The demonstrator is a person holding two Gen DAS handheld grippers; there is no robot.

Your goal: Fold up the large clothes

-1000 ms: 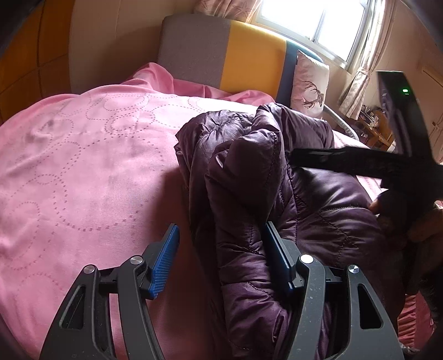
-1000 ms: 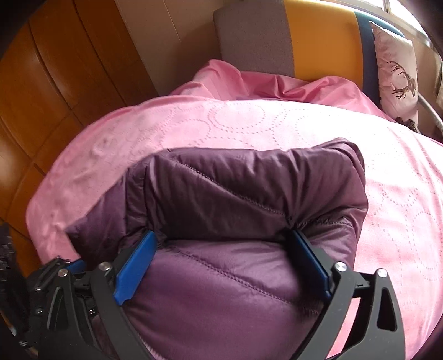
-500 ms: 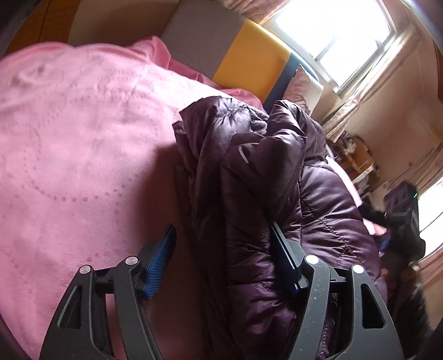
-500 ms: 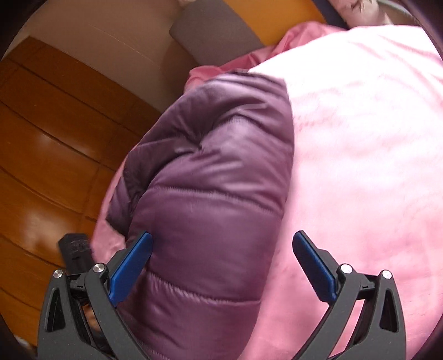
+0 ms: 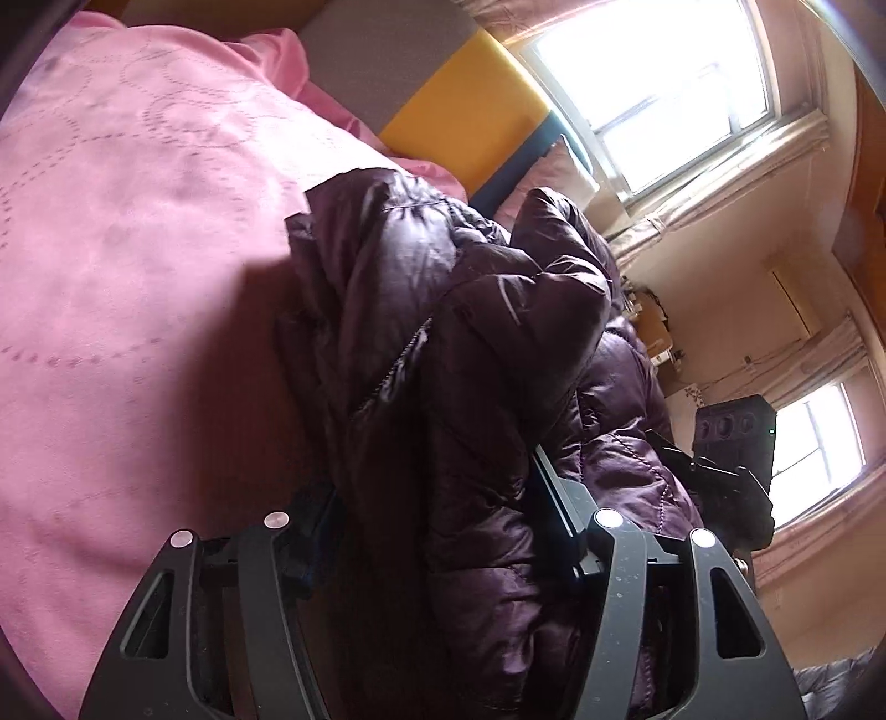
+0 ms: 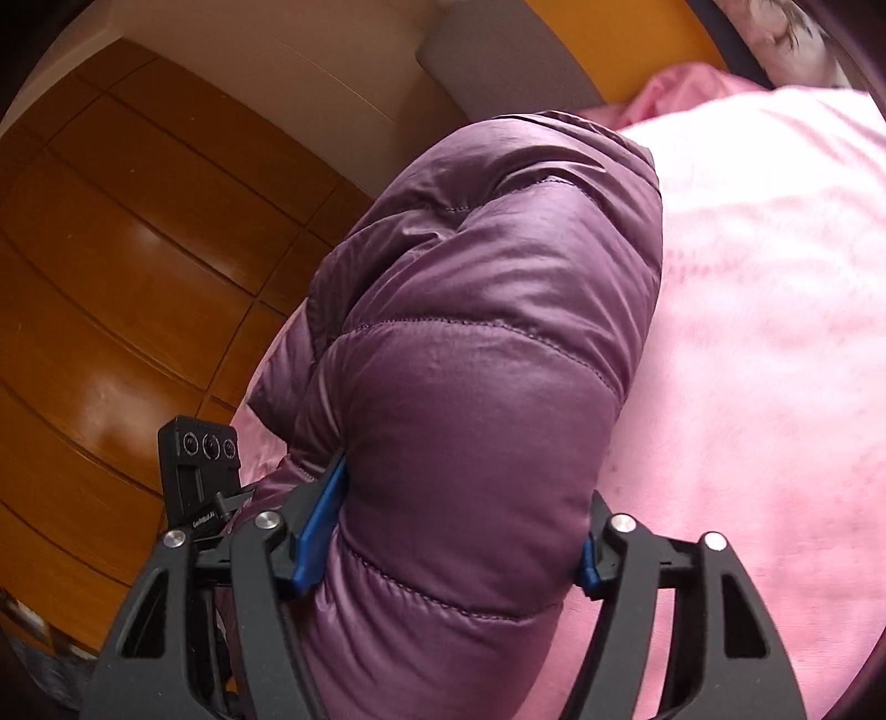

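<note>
On pink bedspread (image 5: 138, 232), purple jacket (image 6: 487, 343)

Right hand-held gripper (image 6: 448, 531) clamped on a bulky fold of the purple quilted jacket (image 6: 476, 343) above the pink bedspread (image 6: 764, 332).

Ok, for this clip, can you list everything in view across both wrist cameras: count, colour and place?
quilted puffer jacket: one, dark purple, bunched on the bed, clamped at both ends
bedspread with dotted circles: one, pink, covers the bed under the jacket
padded headboard: one, grey, yellow and dark blue panels, at the bed's far end
pillow: one, pale with a dark print, against the headboard
windows: two, bright, with pale curtains
wooden wall panels: brown, beside the bed
left gripper: black, blue pads, shut on the jacket
right gripper: black, blue pads, shut on the jacket
</note>
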